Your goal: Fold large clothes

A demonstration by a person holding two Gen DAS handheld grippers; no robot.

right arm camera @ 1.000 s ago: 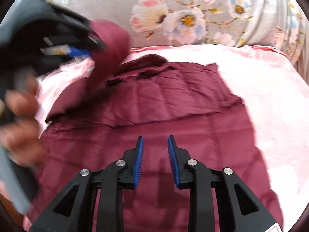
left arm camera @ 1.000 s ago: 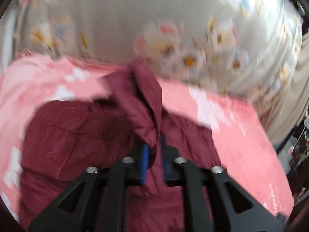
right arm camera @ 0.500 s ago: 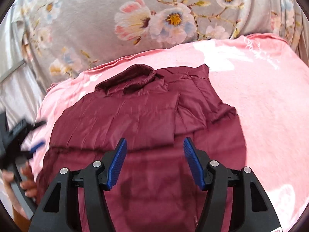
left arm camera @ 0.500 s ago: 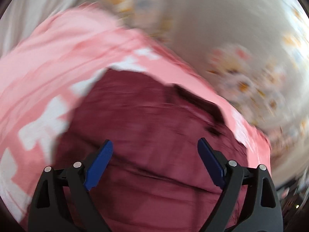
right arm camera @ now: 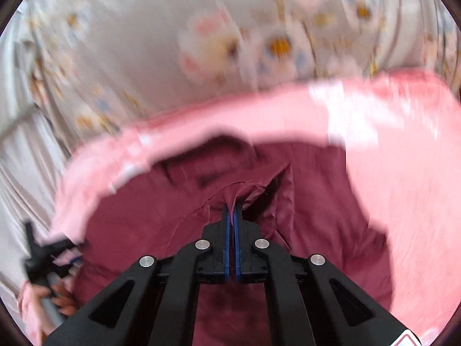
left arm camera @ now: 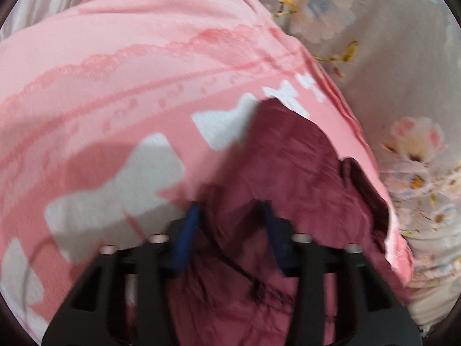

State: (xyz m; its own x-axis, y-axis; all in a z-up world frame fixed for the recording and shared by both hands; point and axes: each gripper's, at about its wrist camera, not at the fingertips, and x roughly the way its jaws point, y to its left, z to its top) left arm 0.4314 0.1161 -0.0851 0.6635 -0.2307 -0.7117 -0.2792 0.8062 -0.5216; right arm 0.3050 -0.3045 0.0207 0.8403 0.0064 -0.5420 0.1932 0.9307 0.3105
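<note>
Maroon quilted fabric fills the near half of both views: a large jacket spread on a pink sheet printed with white shapes, with a grey floral curtain hanging at the far side. Only the right wrist view shows the jacket's collar, a raised dark ridge at its far edge, and, at the near left, the left gripper in a bare hand at the jacket's left border. Only the left wrist view shows the broad white blocks on the sheet to the left of the jacket and a dark flap along the garment's right edge.

In the right wrist view the right gripper has its blue pads pressed nearly together on a pinched peak of jacket cloth, which puckers into sharp creases around the tips. In the left wrist view the left gripper stands partly open, its blue fingers straddling a rumpled fold at the jacket's left edge; blur hides whether the pads touch the cloth.

The jacket cloth is thin, slightly glossy and stitched in panels; the sheet looks soft and matte.
</note>
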